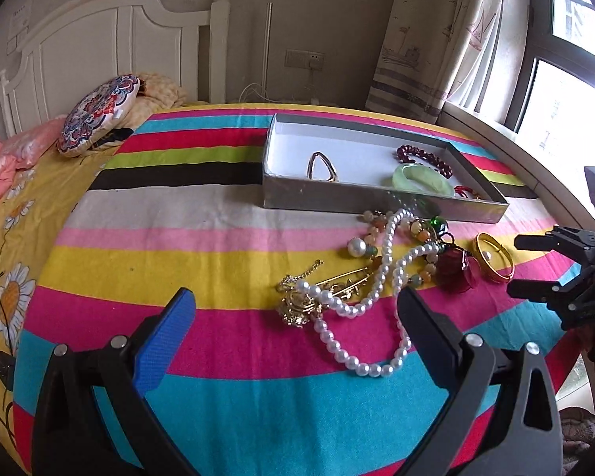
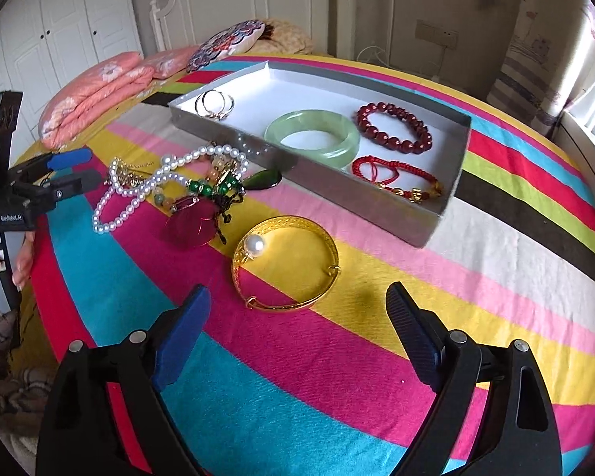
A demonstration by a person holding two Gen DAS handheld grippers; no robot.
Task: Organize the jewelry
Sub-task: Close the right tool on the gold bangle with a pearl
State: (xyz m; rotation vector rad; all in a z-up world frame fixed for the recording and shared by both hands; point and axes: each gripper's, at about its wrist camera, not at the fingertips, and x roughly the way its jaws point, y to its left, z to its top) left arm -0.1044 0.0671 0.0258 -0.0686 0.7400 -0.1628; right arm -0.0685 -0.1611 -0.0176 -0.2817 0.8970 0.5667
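Right wrist view: gold bangle (image 2: 285, 263) lies flat dead ahead of right tool (image 2: 297, 309), jaws wide, empty. Left tool (image 1: 295, 309), also wide, faces pearl necklace (image 1: 361, 305).

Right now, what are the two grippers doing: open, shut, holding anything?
Left gripper: jaws open, empty, over the pearl necklace.
Right gripper: jaws open, empty, just short of the gold bangle.
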